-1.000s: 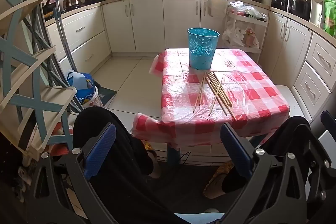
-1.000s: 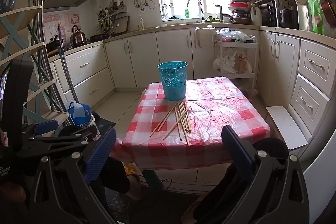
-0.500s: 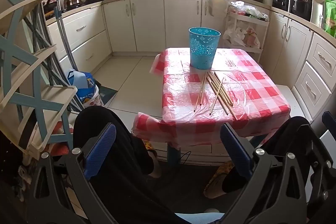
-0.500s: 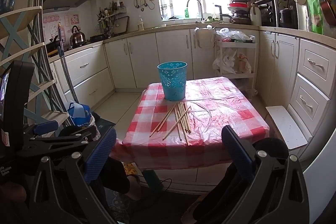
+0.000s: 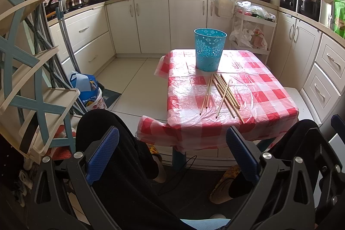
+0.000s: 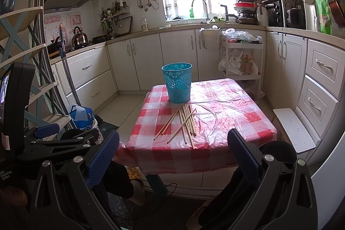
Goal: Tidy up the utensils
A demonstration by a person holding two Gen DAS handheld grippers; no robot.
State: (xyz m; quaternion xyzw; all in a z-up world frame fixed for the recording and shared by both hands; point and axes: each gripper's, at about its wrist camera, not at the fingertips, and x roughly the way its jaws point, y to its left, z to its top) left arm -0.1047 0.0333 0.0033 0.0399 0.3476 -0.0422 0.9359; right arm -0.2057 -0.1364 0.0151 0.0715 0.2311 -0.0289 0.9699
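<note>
Several wooden chopsticks lie loose on a small table with a red-and-white checked cloth. A teal perforated bucket stands upright just behind them. The chopsticks and the bucket also show in the right wrist view. My left gripper is open and empty, held low in front of the table, above the person's knees. My right gripper is open and empty, also short of the table's near edge. The left gripper's body shows at the left of the right wrist view.
A blue-and-cream shelf rack stands close on the left. A mop handle and a blue bag are on the floor left of the table. White cabinets and a white step stool are on the right. A trolley stands behind the table.
Both views have shifted only slightly; the left gripper has drifted a little. Both grippers stay open and the chopsticks and bucket have not moved.
</note>
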